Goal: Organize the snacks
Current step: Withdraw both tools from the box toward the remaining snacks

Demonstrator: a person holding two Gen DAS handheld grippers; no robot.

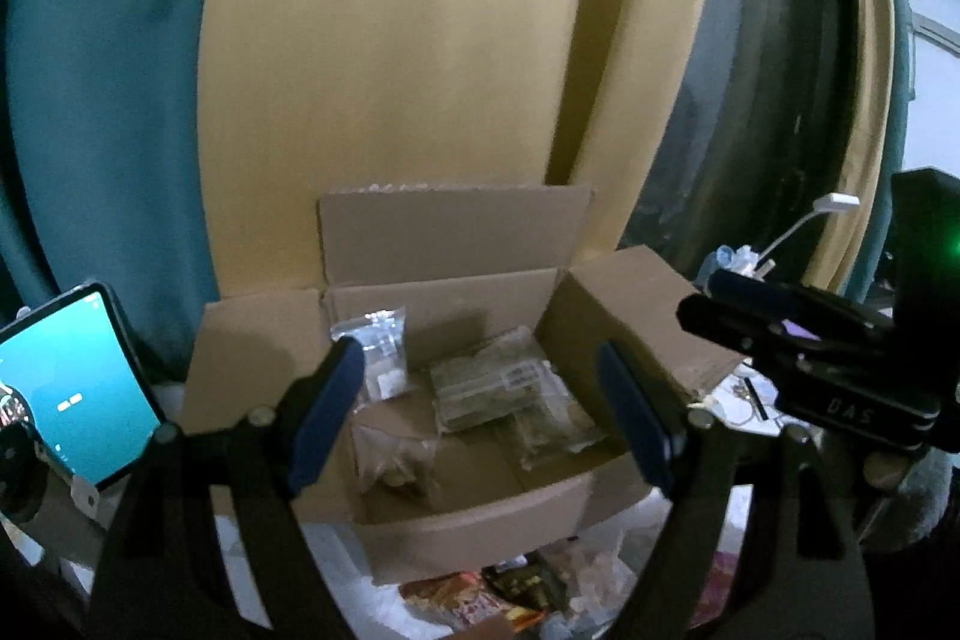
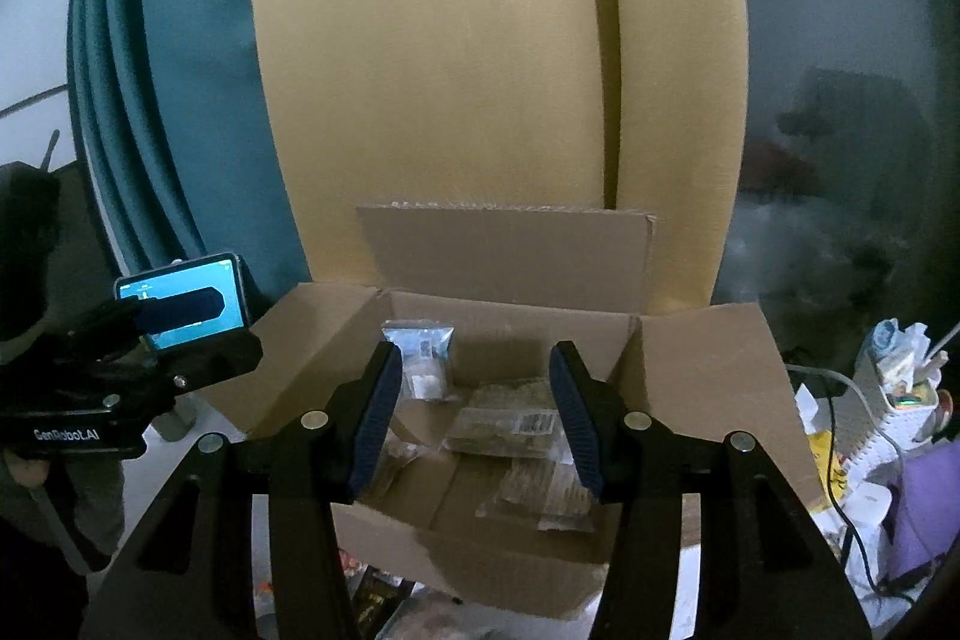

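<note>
An open cardboard box (image 1: 480,526) (image 2: 480,562) stands in front of me with its flaps spread. Inside lie several clear snack bags: one upright at the back left (image 1: 378,346) (image 2: 423,358), flat ones in the middle (image 1: 489,388) (image 2: 504,421) and a brownish one at the front left (image 1: 390,460). My left gripper (image 1: 480,418) is open and empty above the box; it also shows in the right wrist view (image 2: 180,307). My right gripper (image 2: 474,418) is open and empty above the box; it also shows in the left wrist view (image 1: 738,304).
More snack packets (image 1: 480,598) (image 2: 378,592) lie on the white surface in front of the box. A phone with a lit screen (image 1: 66,400) (image 2: 192,298) stands at the left. Large cardboard sheets (image 1: 420,70) lean behind. Clutter and cables (image 2: 888,400) sit at the right.
</note>
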